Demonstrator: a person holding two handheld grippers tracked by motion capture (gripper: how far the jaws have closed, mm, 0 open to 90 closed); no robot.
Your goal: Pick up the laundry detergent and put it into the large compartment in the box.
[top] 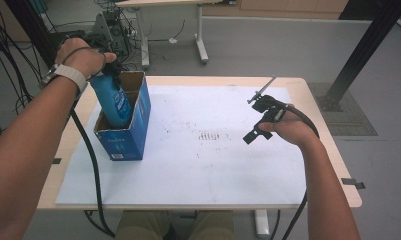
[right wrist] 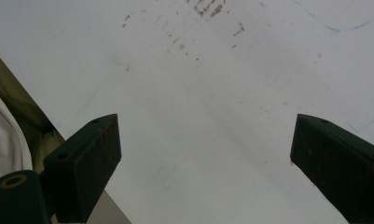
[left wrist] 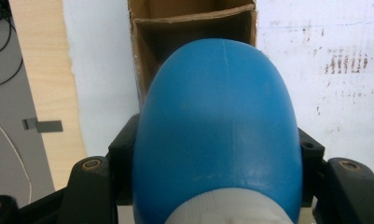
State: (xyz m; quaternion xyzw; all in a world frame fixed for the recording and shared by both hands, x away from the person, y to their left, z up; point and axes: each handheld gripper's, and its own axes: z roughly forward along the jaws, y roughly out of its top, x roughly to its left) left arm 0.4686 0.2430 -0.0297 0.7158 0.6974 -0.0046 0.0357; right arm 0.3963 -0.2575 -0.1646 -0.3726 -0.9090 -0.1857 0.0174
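Left gripper (top: 108, 62): jaws clenched on the upper end of blue bottle (top: 112, 100), white cap toward the gripper. Bottle standing tilted, lower part inside open cardboard box (top: 133, 135). Box upright on white sheet (top: 213, 165) at left side of table (top: 328, 145). Right gripper (top: 260, 117): held above sheet, well apart from box, jaws released and spread wide, nothing between them.
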